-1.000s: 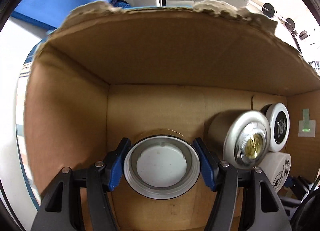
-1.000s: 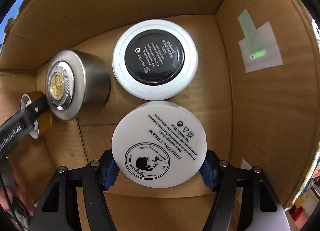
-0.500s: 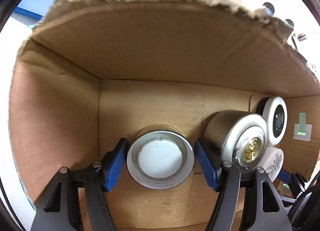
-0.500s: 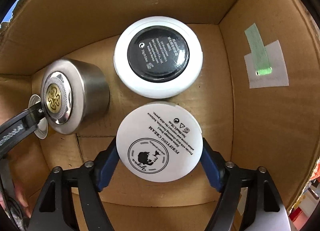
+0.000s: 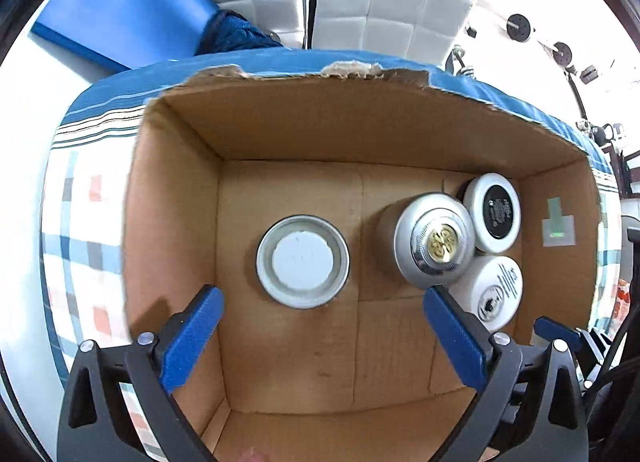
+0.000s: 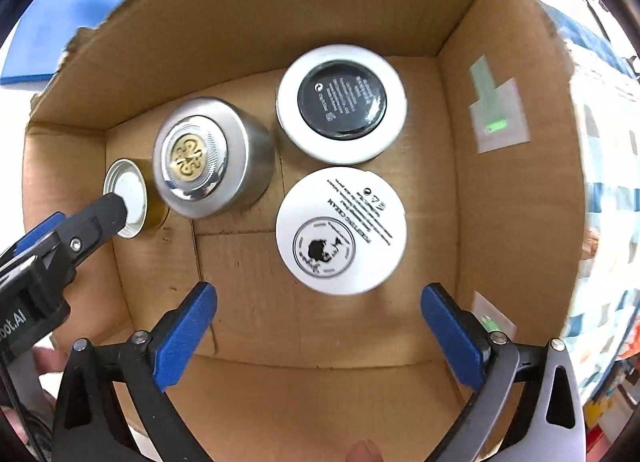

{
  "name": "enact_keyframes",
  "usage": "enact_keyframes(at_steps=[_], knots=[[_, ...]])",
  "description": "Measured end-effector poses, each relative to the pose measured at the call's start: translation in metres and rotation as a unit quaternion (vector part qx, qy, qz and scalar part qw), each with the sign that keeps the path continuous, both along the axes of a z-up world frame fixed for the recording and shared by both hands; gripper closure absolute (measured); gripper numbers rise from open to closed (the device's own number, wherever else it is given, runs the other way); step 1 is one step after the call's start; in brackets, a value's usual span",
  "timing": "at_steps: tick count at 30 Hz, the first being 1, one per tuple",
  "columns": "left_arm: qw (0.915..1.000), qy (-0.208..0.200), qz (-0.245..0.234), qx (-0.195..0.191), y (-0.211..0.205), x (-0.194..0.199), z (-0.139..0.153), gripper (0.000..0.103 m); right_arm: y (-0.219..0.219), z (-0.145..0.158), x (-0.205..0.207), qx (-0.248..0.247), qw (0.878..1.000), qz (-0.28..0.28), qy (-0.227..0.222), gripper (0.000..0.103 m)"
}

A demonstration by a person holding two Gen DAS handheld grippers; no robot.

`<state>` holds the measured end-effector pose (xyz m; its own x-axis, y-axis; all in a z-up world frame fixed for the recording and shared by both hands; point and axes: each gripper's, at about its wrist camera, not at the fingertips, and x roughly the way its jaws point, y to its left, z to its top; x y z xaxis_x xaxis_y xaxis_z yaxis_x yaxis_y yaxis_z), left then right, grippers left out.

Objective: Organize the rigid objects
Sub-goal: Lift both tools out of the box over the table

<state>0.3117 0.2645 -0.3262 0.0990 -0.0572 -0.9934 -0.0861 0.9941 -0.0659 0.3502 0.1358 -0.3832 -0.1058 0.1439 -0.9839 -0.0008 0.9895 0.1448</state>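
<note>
Four round containers sit on the floor of a cardboard box (image 5: 172,222). The left gripper (image 5: 320,316) hangs spread wide and empty above a small gold jar with a white lid (image 5: 303,261). The right gripper (image 6: 318,312) is likewise spread, holding nothing, just short of the white cream jar (image 6: 341,230). A silver tin (image 6: 212,158) and a black-labelled white jar (image 6: 342,104) stand close beside it.

black gripper (image 5: 320,302) frames, blue finger pads (image 6: 188,336), silver screws; white lettering on one.
</note>
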Motion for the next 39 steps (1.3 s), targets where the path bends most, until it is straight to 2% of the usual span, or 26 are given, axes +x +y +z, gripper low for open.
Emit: enact_keyframes(at_steps=[5,13,15,17,28,35,39], knots=[[0.9995,-0.031,0.006,0.008,0.014,-0.009,0.029,0.000,0.007,0.026,-0.012,-0.009,1.000,0.009,-0.024,0.000],[0.9961,-0.084,0.019,0.022,0.006,-0.050,0.081,0.000,-0.008,0.064,-0.057,-0.005,0.997,0.012,-0.070,0.000],[0.9955,-0.089,0.021,0.026,0.004,-0.057,0.088,0.000,-0.010,0.078,-0.071,-0.001,0.997,0.014,-0.079,0.000],[0.9944,-0.099,0.023,0.029,0.003,-0.070,0.103,0.000,-0.031,0.093,-0.080,0.001,0.996,0.014,-0.088,0.000],[0.9879,-0.150,0.010,0.040,-0.008,-0.112,0.164,0.000,-0.041,0.167,-0.131,0.014,0.990,0.025,-0.137,0.000],[0.9846,-0.172,0.006,0.030,-0.022,-0.121,0.189,0.000,-0.052,0.199,-0.153,0.036,0.987,0.021,-0.156,0.000],[0.9819,-0.185,0.005,0.039,-0.055,-0.114,0.188,0.000,-0.072,0.210,-0.155,0.045,0.986,0.022,-0.160,0.000]])
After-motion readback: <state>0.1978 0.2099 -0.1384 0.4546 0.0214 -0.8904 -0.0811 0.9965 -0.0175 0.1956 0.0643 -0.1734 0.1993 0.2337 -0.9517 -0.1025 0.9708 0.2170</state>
